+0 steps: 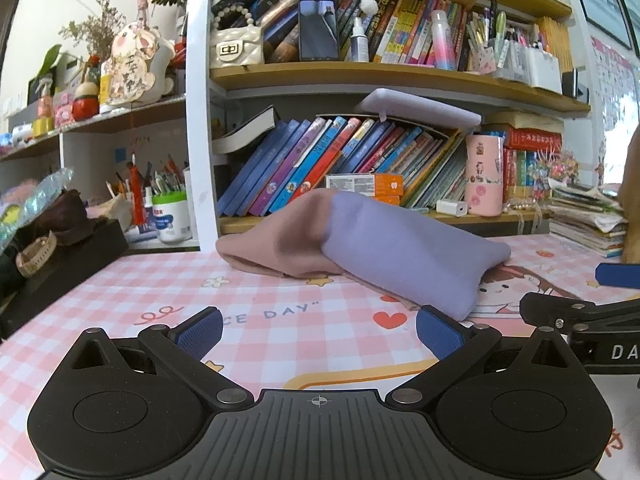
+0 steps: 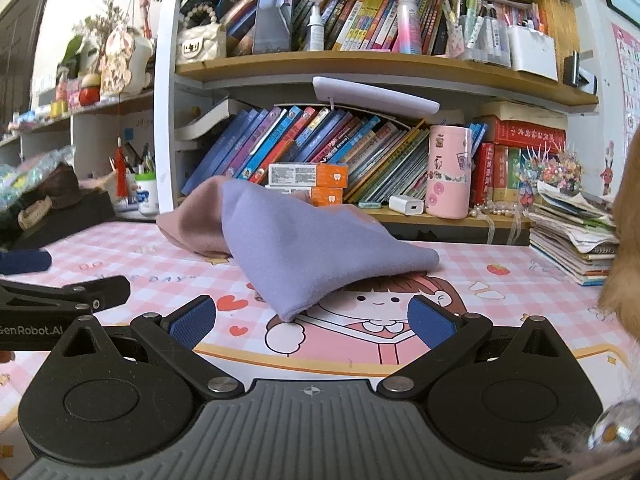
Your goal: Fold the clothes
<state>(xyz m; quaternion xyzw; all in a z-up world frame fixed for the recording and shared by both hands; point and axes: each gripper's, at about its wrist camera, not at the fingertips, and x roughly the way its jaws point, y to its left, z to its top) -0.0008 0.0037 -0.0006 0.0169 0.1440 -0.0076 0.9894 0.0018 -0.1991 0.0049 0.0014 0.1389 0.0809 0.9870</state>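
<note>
Both grippers hover with jaws spread and empty, near of a two-colour garment; no fold is yet in hand.

The left gripper (image 1: 318, 330) and right gripper (image 2: 312, 316) sit low over the pink checked surface (image 1: 120, 280), side by side. The garment (image 1: 360, 240) lies in a loose heap mid-surface, near of the bookshelf (image 1: 360, 76). Its lilac part (image 2: 312, 248) overlaps the dusty-pink part (image 2: 192, 220). The long axis appears to run from far left to near right, with a lilac corner pointing toward the grippers. Judged step: approach before the first grasp. The next move likely calls for closing on the near lilac corner and an opposite edge, then spreading the cloth flat before folding.
</note>
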